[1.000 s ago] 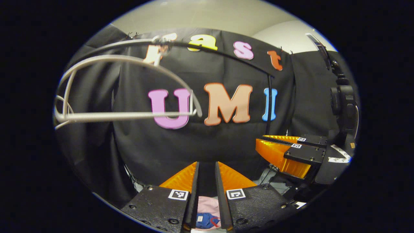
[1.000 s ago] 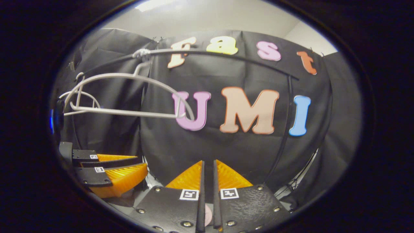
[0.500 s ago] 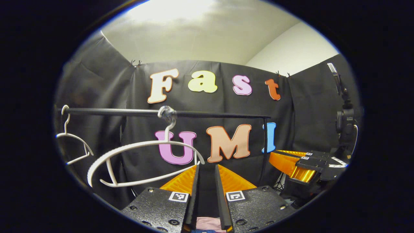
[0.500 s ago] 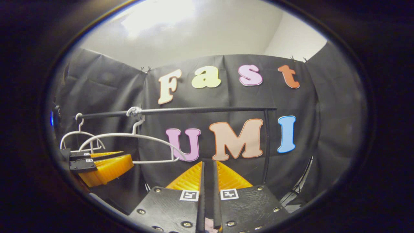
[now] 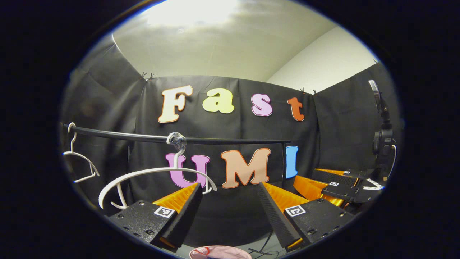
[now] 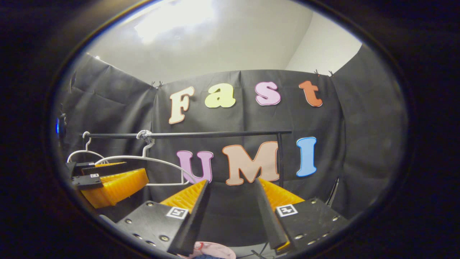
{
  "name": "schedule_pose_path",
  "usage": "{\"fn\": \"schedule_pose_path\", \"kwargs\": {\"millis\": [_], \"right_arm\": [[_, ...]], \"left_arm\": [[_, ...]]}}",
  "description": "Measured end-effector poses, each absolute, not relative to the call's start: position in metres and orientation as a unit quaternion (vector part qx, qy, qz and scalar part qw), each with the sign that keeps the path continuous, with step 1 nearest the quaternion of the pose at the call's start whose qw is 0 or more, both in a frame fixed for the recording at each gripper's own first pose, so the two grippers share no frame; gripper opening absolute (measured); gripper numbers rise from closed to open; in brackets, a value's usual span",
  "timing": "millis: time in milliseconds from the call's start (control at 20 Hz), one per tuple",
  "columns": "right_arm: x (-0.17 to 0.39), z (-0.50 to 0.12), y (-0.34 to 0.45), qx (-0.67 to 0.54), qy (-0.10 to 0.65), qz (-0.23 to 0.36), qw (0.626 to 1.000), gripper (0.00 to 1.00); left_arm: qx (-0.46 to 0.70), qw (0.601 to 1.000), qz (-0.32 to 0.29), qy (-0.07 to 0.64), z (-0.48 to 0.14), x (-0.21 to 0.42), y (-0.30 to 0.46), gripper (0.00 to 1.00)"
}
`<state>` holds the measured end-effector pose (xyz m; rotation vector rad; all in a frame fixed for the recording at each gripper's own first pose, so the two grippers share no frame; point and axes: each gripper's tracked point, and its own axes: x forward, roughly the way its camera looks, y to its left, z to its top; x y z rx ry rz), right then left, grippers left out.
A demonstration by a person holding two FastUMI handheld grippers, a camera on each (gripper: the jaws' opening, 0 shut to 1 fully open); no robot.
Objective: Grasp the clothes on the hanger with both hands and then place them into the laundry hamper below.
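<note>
The black cloth wall (image 5: 230, 129) takes up most of both views, with a pale ceiling (image 5: 215, 39) above it. Across the middle of the frame runs a black rail (image 5: 230, 140), seen in the right gripper view too (image 6: 215, 134), with its upright post at the right end (image 6: 279, 158).

From the rail hangs a white hanger (image 5: 154, 172), bare, its hook wrapped at the rail left of centre; in the right gripper view it sits at centre left (image 6: 143, 158). A second white hanger (image 5: 77, 158), also bare, hangs at the far left edge.

The left gripper (image 5: 230, 189) fills the lower middle of its own view, its two fingers spread wide apart with nothing between them. In the right gripper view it shows at the lower left (image 6: 140, 176). The right gripper (image 6: 231, 185) stands at the bottom centre of its own view, fingers likewise wide apart and empty; in the left gripper view it appears at the lower right (image 5: 300, 178). Each finger body carries a small square black-and-white marker; no readable writing on them.

A dark camera mount (image 5: 382, 140) stands at the far right edge of the left gripper view.

At the very bottom of both views, below the fingers, lies the clothes (image 5: 220, 253), a pink piece; in the right gripper view (image 6: 212, 251) a blue patch shows with it. Whether the pink rim belongs to the hamper or to the garment cannot be told from these frames.
</note>
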<state>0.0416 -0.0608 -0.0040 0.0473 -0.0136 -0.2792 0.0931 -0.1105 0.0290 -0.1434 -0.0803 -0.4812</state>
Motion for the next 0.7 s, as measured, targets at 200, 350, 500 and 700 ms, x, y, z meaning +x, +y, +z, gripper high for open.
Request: {"fn": "schedule_pose_path", "kwargs": {"millis": [200,350,500,700], "right_arm": [[0.035,0.002,-0.071,0.017,-0.012,-0.143,0.989,0.99],[0.032,0.004,-0.088,0.006,-0.017,-0.151,0.988,0.99],[0.031,0.005,-0.107,-0.007,-0.017,-0.153,0.988,0.99],[0.03,0.008,-0.142,-0.028,-0.022,-0.16,0.986,0.99]], "left_arm": [[-0.077,0.966,-0.241,-0.045,0.033,0.092,-0.122,0.95],[-0.074,0.967,-0.238,-0.055,0.037,0.097,-0.13,0.95],[-0.066,0.965,-0.248,-0.063,0.042,0.106,-0.152,0.95],[-0.053,0.96,-0.265,-0.069,0.043,0.115,-0.193,0.95]]}}
